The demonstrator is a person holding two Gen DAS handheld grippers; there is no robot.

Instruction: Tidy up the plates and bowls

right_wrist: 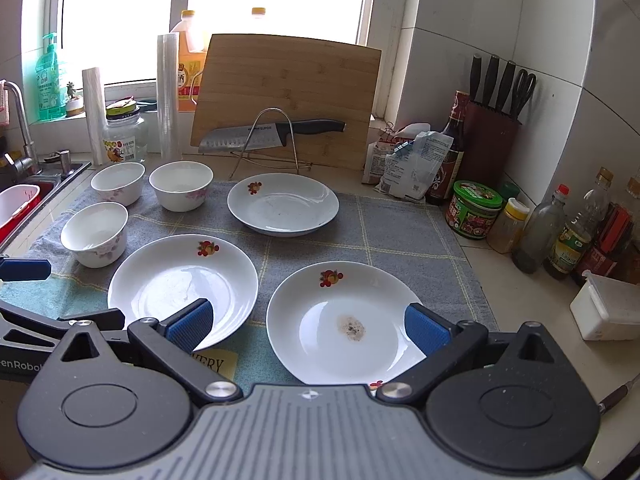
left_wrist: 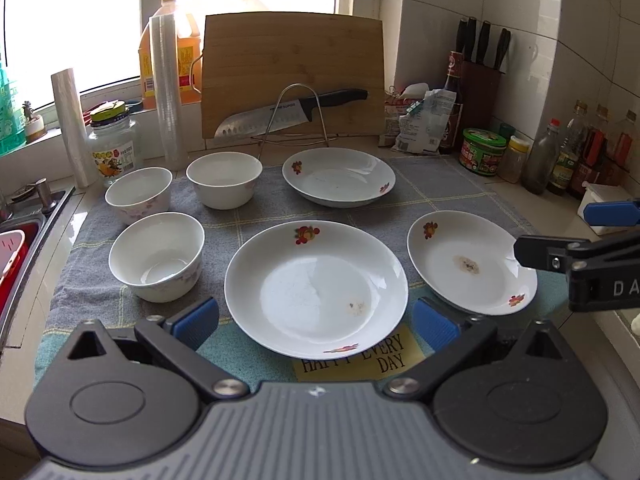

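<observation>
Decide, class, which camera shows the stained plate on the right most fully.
The right wrist view: the stained plate lies central, only its near rim hidden behind the right gripper. In the left wrist view it sits at the right edge, partly covered.

Three plates (left_wrist: 316, 288), three bowls (left_wrist: 157, 256), one knife (left_wrist: 288, 112).

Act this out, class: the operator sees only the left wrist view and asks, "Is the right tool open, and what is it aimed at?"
Observer: The right tool is open and empty, with the stained plate straight ahead between its pads.
Operator: Is anything besides knives in the knife block?
Observer: Yes, scissors stand in the knife block, right of the knife handles.
Operator: What is above the sink?
Observer: A metal tap rises at the far left edge.
</observation>
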